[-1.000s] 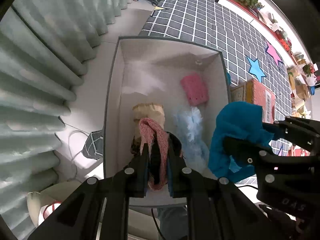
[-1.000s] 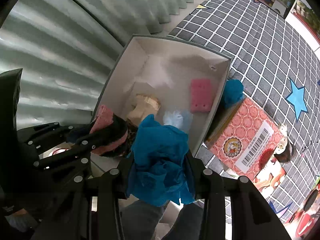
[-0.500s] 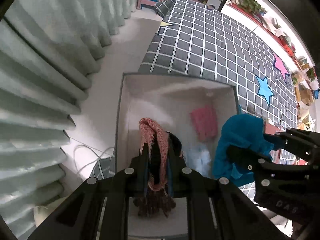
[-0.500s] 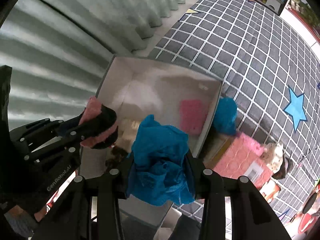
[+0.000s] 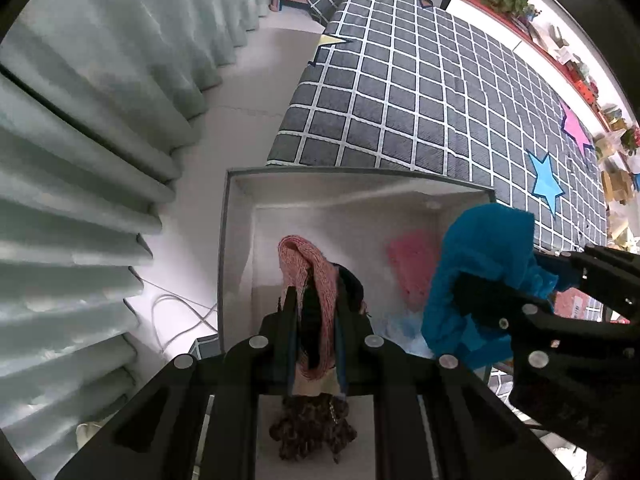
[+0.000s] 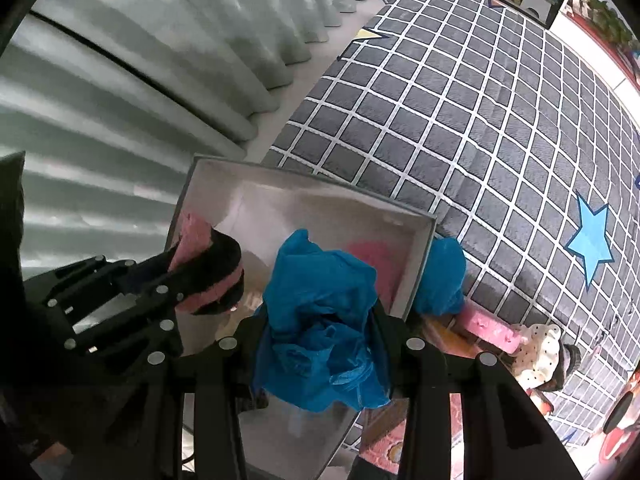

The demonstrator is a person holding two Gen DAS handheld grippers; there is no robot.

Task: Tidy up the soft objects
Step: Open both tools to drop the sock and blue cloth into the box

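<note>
Through your left wrist camera, your left gripper (image 5: 316,336) points down over the white box (image 5: 236,248), its jaws pressed tight on a pink and black knit cloth (image 5: 308,268) that loops up out of the fingers; a dark, mottled tuft of the same bundle hangs below the jaws, above the near end of the box floor. Inside the box, toward its far right corner, lies a pink sponge-like pad (image 5: 412,268) (blurred, so its texture is hard to read), and something pale blue (image 5: 404,332) shows just nearer than it. Your right gripper (image 5: 516,276) enters from the right over the box's right wall, pinching a bunched blue cloth (image 5: 480,264). Beyond the box's far wall spreads the grey checked mat (image 5: 420,100) with a blue star (image 5: 544,180), and grey-green curtains (image 5: 80,160) hang to the left of the box. Through your right wrist camera, the right gripper (image 6: 320,344) holds the blue cloth (image 6: 316,320) between part-spread jaws, the pads squeezing its bulk, above the near right part of the box (image 6: 416,272). The left gripper (image 6: 208,276) sits over the box's left side with the knit cloth (image 6: 200,240) clamped. Just outside the box's right wall rests another blue bundle (image 6: 440,280).
</note>
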